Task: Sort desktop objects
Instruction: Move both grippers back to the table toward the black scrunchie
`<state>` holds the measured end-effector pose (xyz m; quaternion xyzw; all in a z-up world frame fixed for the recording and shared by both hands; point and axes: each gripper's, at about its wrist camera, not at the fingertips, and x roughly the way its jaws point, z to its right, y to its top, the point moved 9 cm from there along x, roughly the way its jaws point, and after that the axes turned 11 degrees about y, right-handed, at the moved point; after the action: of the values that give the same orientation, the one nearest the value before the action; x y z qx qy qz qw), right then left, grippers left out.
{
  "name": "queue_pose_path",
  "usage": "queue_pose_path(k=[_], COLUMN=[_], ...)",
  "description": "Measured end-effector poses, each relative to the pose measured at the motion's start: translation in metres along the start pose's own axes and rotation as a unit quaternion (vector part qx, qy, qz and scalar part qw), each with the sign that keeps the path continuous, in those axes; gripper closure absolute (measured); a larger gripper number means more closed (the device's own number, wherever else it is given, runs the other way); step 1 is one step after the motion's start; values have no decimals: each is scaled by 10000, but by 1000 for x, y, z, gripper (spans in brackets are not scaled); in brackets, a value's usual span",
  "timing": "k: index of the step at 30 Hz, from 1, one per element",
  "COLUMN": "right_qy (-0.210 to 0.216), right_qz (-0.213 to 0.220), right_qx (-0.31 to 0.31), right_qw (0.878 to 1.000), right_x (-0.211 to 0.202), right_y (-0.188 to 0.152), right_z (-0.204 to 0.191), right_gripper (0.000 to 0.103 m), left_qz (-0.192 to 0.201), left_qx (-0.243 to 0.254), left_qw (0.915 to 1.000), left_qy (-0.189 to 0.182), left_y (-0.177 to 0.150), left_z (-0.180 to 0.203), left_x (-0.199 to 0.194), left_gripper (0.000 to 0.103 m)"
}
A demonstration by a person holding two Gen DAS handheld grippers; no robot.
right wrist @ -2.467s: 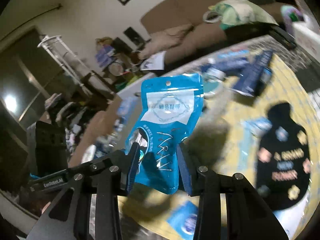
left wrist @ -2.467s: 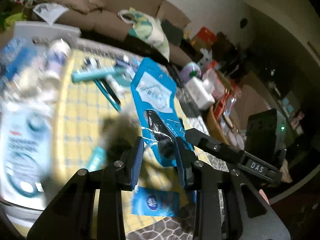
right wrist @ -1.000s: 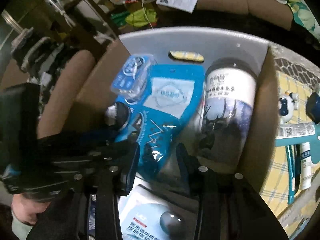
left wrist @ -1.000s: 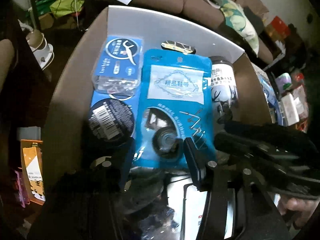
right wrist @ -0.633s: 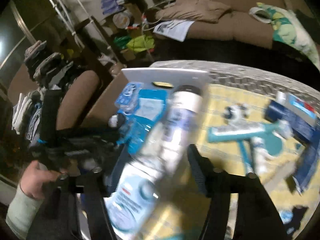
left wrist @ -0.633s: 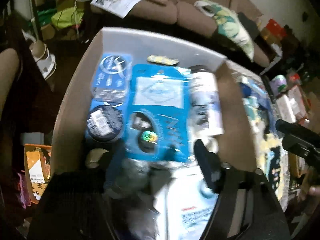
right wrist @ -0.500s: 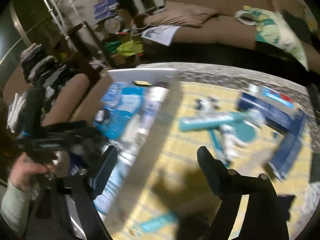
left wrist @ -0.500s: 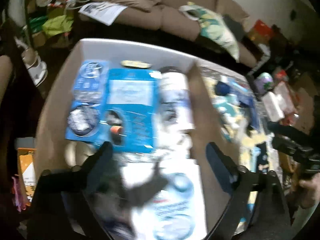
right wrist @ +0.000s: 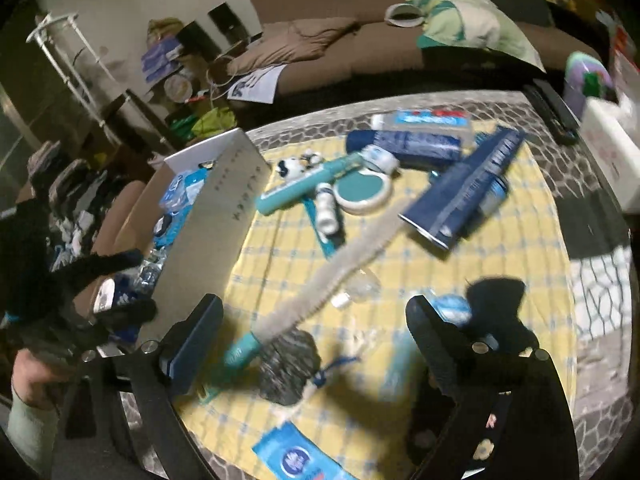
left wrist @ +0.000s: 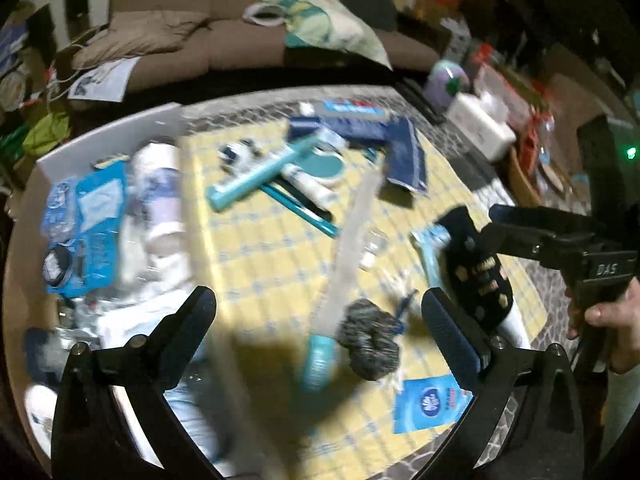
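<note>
Your left hand-held gripper (left wrist: 318, 312) is released, its jaws spread wide over the yellow checked cloth (left wrist: 260, 248) on the table with nothing between the pads. Your right hand-held gripper (right wrist: 314, 320) has its jaws opening, and they too grasp nothing; the grey scrubber ball (right wrist: 288, 372) and the long grey brush (right wrist: 320, 280) with its teal handle lie on the cloth below the gap.

In the left wrist view, the cardboard box (left wrist: 24, 288) sits at nine o'clock. Inside it lies the blue pouch (left wrist: 96, 236), flat, with a white canister (left wrist: 158, 196) just beside it at its three o'clock side; the pouch's print is too blurred to read. At four o'clock your right hand grips a black handle marked "DAS" (left wrist: 606, 269).

Toward twelve o'clock on the cloth sit a teal tube (left wrist: 260, 174), a round teal compact (left wrist: 326, 166) and a dark blue tube (left wrist: 404, 156), close together. A small blue tissue pack (left wrist: 428, 404) with a round logo lies near five o'clock, its lettering unreadable. A black garment (left wrist: 476, 264) with pale patches lies at three o'clock.

In the right wrist view, the box's side flap (right wrist: 216, 232) stands at ten o'clock with small print that cannot be made out
</note>
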<state>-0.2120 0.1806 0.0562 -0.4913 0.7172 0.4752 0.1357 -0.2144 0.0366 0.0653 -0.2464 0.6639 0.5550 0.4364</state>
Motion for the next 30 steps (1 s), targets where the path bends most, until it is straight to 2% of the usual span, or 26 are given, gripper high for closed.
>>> queue_pose_path(k=[4, 7, 11, 16, 17, 21, 22, 23, 24, 25, 27, 30], right_qy=[-17, -67, 77, 192, 195, 316, 322, 320, 320, 334, 384, 618], right_qz=[186, 319, 525, 519, 488, 451, 438, 431, 433, 433, 450, 561], right_qx=[192, 282, 473, 434, 446, 617, 611, 579, 564, 557, 573, 689], right_qw=[9996, 9991, 9975, 9975, 9976, 9966, 9967, 9969, 9970, 9970, 9966, 9941], right_x=[-15, -19, -19, -8, -5, 3, 4, 5, 5, 5, 6, 5], right_y=[-18, -30, -45, -56, -58, -63, -63, -63, -63, -62, -62, -59], right_z=[19, 27, 31, 31, 32, 38, 39, 38, 37, 37, 36, 30], right_gripper=[8, 8, 8, 8, 8, 8, 8, 8, 8, 8, 8, 8], left_qz=[-253, -377, -551, -830, -875, -1135, -1051, -1022, -1011, -967, -792, -580], left_qx=[18, 224, 374, 162, 177, 322, 271, 222, 153, 118, 25, -228], left_qw=[9997, 9985, 9940, 9907, 9896, 9860, 9876, 9887, 9901, 9907, 9924, 9958], left_qy=[24, 339, 870, 1063, 1128, 1182, 1131, 1074, 960, 946, 942, 673], left_y=[-11, -21, -29, -29, -29, -40, -39, -39, -39, -38, -34, -28], left_z=[29, 44, 45, 36, 34, 37, 37, 37, 38, 38, 37, 37], left_x=[24, 47, 80, 112, 119, 140, 139, 138, 137, 135, 124, 99], left_gripper=[0, 0, 0, 6, 9, 31, 34, 44, 59, 68, 75, 86])
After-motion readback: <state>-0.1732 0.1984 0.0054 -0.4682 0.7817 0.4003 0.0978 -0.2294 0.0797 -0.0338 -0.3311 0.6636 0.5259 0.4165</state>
